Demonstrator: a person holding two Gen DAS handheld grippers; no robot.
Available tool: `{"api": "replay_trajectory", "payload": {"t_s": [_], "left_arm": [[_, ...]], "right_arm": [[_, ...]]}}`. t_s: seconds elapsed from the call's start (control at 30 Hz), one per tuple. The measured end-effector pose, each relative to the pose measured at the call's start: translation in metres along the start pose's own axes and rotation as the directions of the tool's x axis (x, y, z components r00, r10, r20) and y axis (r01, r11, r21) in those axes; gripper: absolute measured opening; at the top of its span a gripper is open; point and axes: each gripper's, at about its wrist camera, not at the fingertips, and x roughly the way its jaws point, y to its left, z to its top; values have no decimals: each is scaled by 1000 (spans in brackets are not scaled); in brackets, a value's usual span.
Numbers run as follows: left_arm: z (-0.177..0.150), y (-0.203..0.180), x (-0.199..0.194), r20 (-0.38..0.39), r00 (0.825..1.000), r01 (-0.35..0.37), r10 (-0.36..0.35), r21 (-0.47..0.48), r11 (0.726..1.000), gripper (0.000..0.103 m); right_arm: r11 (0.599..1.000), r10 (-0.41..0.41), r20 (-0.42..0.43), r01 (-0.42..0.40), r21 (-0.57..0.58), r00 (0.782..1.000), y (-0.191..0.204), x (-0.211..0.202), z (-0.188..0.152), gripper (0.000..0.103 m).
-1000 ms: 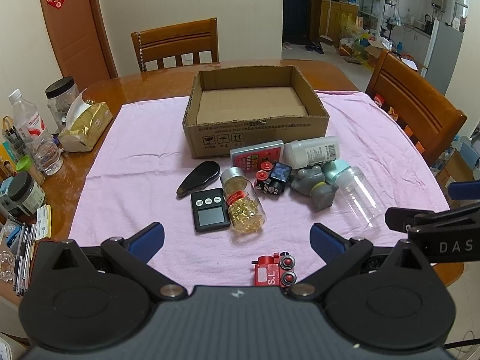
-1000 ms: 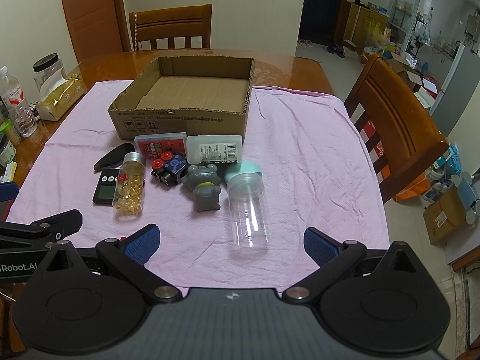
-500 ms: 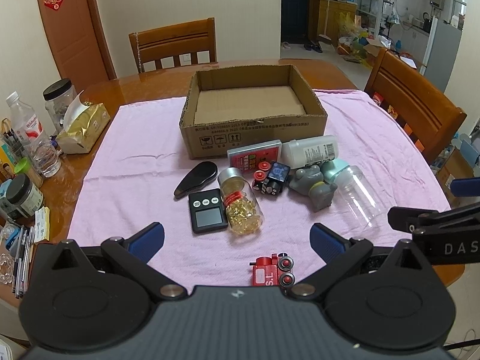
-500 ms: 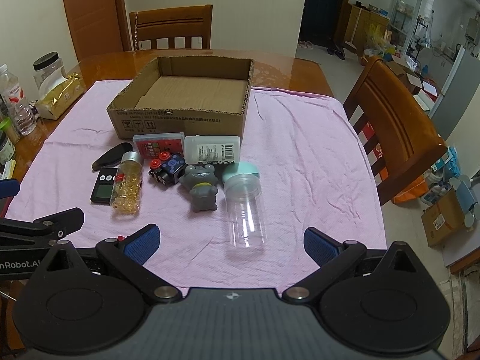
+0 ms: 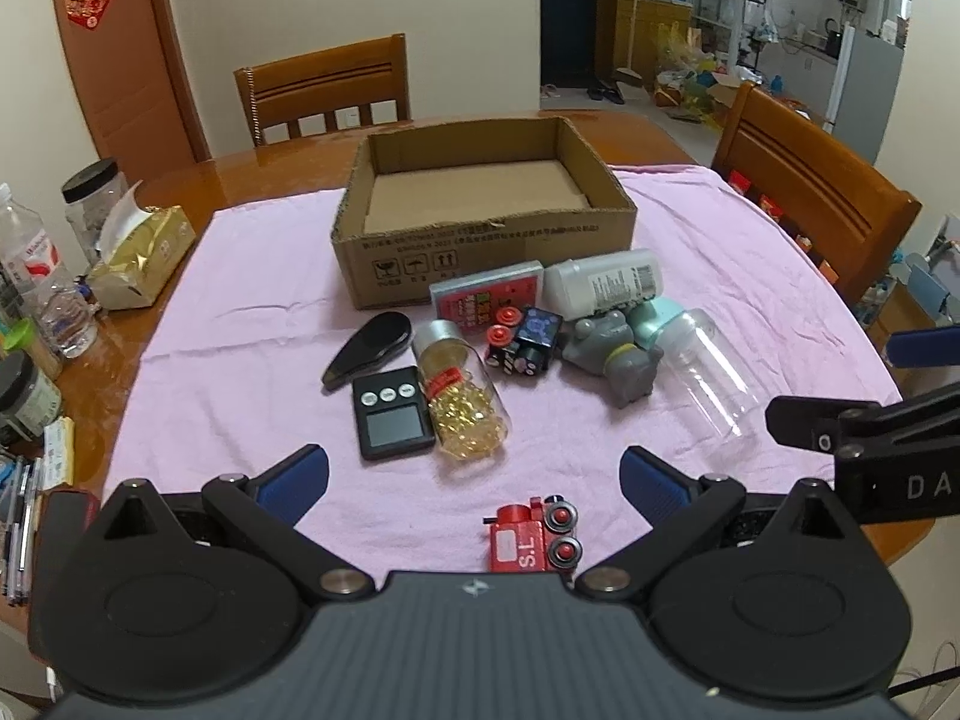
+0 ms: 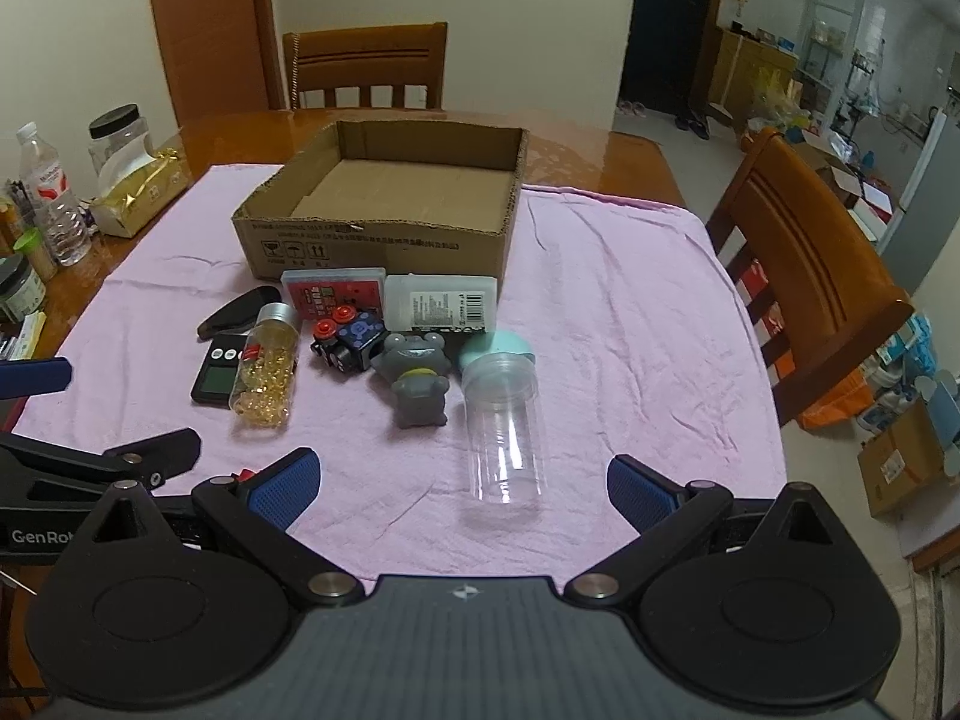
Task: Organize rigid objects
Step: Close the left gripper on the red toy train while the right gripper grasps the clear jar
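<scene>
An empty cardboard box (image 5: pixel 486 228) (image 6: pixel 384 234) stands on the pink cloth. In front of it lie a red card case (image 5: pixel 486 294), a white bottle (image 5: pixel 606 288), a black case (image 5: pixel 369 348), a black pocket scale (image 5: pixel 393 420), a jar of gold capsules (image 5: pixel 465 399) (image 6: pixel 267 372), a toy block car (image 5: pixel 522 345), a grey frog figure (image 5: pixel 618 360) (image 6: pixel 417 387) and a clear jar with a teal lid (image 5: pixel 702 372) (image 6: pixel 504 420). A red toy train (image 5: pixel 534 537) lies just before my open, empty left gripper (image 5: pixel 474 474). My right gripper (image 6: pixel 462 480) is open and empty, near the clear jar.
At the table's left edge stand a tissue pack (image 5: pixel 141 264), a water bottle (image 5: pixel 45 282), jars and pens. Wooden chairs stand behind the table (image 5: pixel 324 90) and at its right (image 5: pixel 816 192). The pink cloth (image 6: pixel 630 330) lies bare to the right of the items.
Both grippers have drawn back slightly and risen; the items look a little farther away. Nothing on the table has moved, and both grippers stay open.
</scene>
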Motion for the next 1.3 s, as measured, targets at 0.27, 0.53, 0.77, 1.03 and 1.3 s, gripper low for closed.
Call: {"api": "replay_trajectory", "payload": {"t_s": [0.27,0.53,0.77,1.03,1.3], "left_arm": [[-21,-7,24,-4,1000,30,-30,46,998,102],[-46,-8,72,-88,995,45,-42,35,998,102],[-54,0,92,-117,993,32,-31,4,999,102],[-55,22,96,-125,992,-20,19,-10,1000,102],[-50,47,107,-137,991,15,-14,4,1000,103]], "right_arm": [[1000,31,-29,-31,-3,999,-7,19,-21,103],[1000,14,-71,-12,28,997,-18,32,-34,103],[1000,14,-89,-12,20,996,-19,39,-36,103],[1000,27,-113,-25,18,993,-21,47,-34,103],[1000,20,-135,-20,-1,991,-18,58,-23,103]]}}
